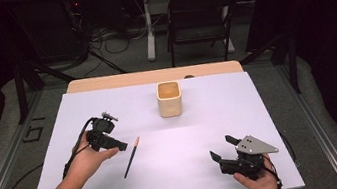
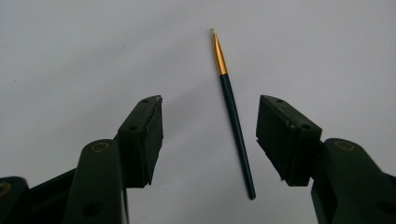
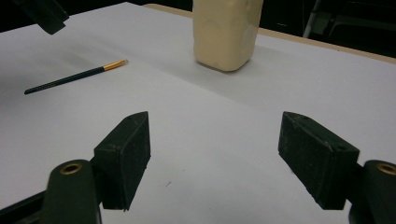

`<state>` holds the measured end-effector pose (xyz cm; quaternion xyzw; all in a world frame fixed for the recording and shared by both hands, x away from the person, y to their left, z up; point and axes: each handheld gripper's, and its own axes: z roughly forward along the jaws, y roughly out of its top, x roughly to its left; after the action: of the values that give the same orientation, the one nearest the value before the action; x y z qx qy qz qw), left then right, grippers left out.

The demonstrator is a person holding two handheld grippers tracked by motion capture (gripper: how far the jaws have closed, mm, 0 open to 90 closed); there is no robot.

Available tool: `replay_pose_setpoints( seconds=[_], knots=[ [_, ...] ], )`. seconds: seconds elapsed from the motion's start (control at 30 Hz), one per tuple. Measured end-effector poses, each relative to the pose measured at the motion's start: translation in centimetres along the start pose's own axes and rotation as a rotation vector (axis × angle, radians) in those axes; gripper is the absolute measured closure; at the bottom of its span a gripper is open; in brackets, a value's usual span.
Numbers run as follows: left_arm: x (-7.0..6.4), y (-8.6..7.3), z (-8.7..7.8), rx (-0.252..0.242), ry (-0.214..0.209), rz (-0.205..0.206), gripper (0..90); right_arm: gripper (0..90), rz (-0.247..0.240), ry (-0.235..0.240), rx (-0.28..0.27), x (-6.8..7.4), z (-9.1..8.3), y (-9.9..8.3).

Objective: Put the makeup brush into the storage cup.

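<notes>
L gripper (image 2: pixel 209 135) jaws wide over paintbrush (image 2: pixel 232 110); no contact.

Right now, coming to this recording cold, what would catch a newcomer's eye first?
Probably the slim dark paintbrush with a gold ferrule, lying flat on the white sheet left of centre, with the open left tool poised right over it, jaws either side of the handle. Next, the cream square wooden cup standing upright at the far middle. The right tool sits open near the sheet's near right corner, holding nothing.
</notes>
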<state>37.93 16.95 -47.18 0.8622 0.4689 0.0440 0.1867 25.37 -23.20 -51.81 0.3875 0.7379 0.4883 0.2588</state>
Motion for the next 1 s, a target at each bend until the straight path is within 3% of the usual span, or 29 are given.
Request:
replay_pose_setpoints(
  seconds=[1.0],
  knots=[
    [-0.5,2.3,2.3,0.062,-0.007,-0.025,44.0,25.2,-0.003,0.002,0.003,0.0,0.1,-0.1]
  ],
)
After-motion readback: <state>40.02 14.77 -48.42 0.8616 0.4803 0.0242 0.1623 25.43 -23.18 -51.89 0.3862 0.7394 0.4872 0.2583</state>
